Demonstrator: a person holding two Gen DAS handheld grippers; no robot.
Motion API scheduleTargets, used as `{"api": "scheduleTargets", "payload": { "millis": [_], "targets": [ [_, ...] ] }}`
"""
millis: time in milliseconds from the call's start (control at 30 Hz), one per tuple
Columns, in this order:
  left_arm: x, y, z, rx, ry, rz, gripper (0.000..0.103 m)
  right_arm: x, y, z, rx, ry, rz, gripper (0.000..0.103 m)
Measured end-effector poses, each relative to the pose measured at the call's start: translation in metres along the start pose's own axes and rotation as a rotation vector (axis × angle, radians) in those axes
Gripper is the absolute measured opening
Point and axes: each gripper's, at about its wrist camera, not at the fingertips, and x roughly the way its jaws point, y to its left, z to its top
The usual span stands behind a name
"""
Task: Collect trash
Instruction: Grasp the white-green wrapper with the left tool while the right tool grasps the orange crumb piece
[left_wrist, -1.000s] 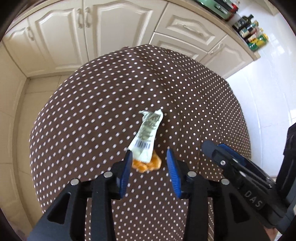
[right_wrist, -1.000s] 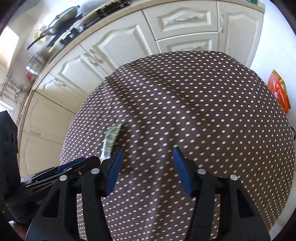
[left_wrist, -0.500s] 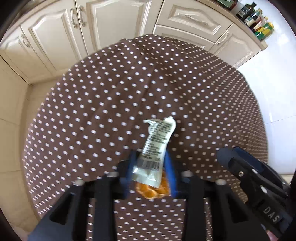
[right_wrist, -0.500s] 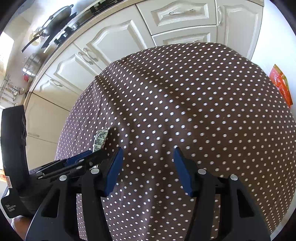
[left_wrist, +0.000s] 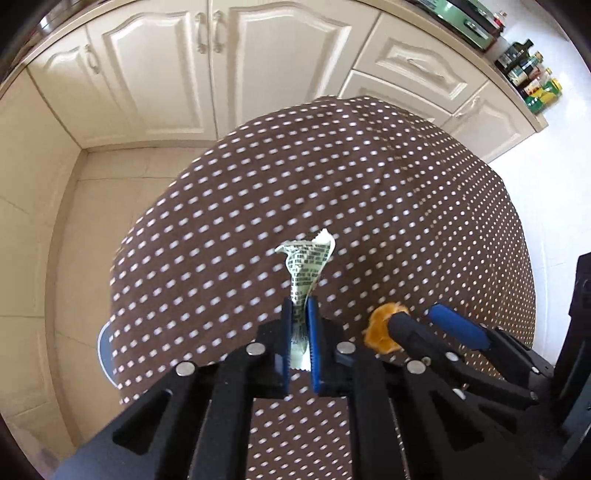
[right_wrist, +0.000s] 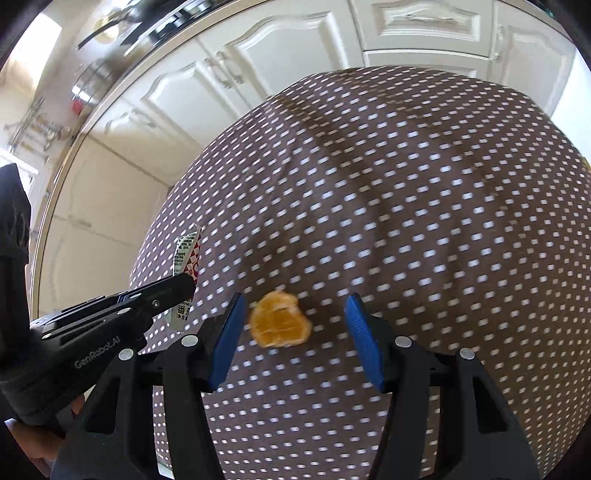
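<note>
Wrapper (left_wrist: 306, 267) is pinched between the pads of the left gripper (left_wrist: 300, 321); its jaws have just been closing and the sachet's lower end is clamped between them, crumpled upper end sticking out ahead of the tips. It appears to be lifted clear of the tablecloth (left_wrist: 369, 206), though that is judged, not certain. First piece of trash is therefore counted as grabbed, not yet disposed of.

Second piece is untouched: an orange peel (right_wrist: 279, 319) lies flat on the cloth between the fingers of the right gripper (right_wrist: 295, 328), nearer the left pad than the right. Jaws stand apart, nothing is pressed, gaps remain on both sides. Closing on it is judged to be the next step.

No bin or bag is visible in either view, so drop-off is all still outstanding.

Surroundings:
- cream kitchen cabinets (left_wrist: 207, 70) far ahead of both claws, past the table edge
- bottles (left_wrist: 532, 81) on the counter, far ahead and right of the left claw
- pots (right_wrist: 88, 92) on the counter, far ahead and left of the right claw

Obstructions: the two claws sit close side by side; the left one's tip is just left of the right one's left finger, so clearance is tight when the peel is closed on. Peel is thin and flat, so a slip is possible.
</note>
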Motion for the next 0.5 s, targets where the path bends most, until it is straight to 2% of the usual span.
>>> {"api": "scheduleTargets", "payload": {
  "millis": [200, 267, 300, 333, 367, 500],
  "targets": [
    [-0.016, 0.023, -0.027, -0.030, -0.007, 0.001, 0.008, 0.012, 0.019, -0.005, -0.080, -0.003, -0.065, 0.053],
    [-0.021, 0.027, -0.034, -0.041, -0.008, -0.004, 0.008, 0.014, 0.023, -0.005, -0.099, -0.008, -0.094, 0.034],
    [-0.024, 0.029, -0.038, -0.045, -0.010, -0.007, 0.008, 0.015, 0.024, -0.005, -0.103, -0.006, -0.101, 0.029],
    [-0.026, 0.032, -0.042, -0.049, -0.012, -0.010, 0.008, 0.016, 0.025, -0.005, -0.106, -0.002, -0.107, 0.019],
    [-0.031, 0.036, -0.048, -0.053, -0.016, -0.013, 0.008, 0.016, 0.026, -0.006, -0.106, -0.003, -0.111, 0.015],
    [-0.041, 0.047, -0.058, -0.063, -0.031, -0.025, 0.008, 0.014, 0.034, -0.013, -0.110, -0.018, -0.130, 0.010]
  ]
}}
